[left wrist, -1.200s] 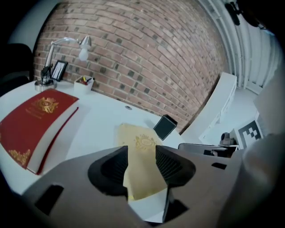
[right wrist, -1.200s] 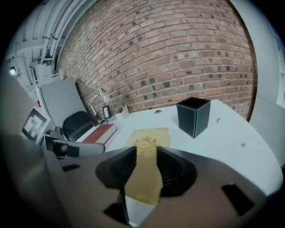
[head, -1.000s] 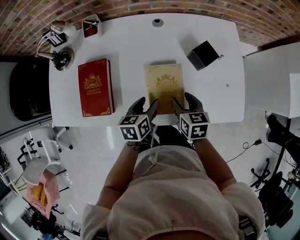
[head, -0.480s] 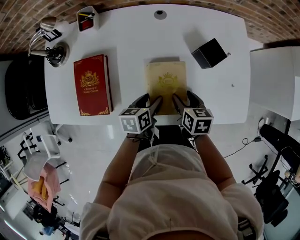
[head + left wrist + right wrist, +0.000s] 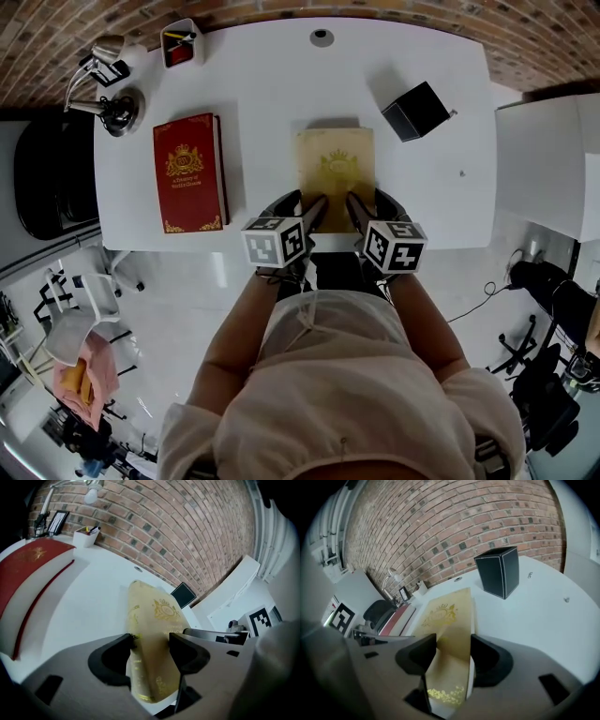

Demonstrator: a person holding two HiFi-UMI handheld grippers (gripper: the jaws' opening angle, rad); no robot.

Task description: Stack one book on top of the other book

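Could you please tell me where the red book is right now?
In the head view, the red book lies flat on the left side of the white table, beside the desk lamp and apart from the gold book to its right.

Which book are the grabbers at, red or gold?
The gold book: its near end sits between the jaws of the left gripper and the right gripper, which is closing. The red book lies apart, untouched.

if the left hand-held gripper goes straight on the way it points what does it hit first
Likely the tan hardcover book with gold print, whose near end lies between the open jaws of the left hand-held gripper; depth is hard to judge.
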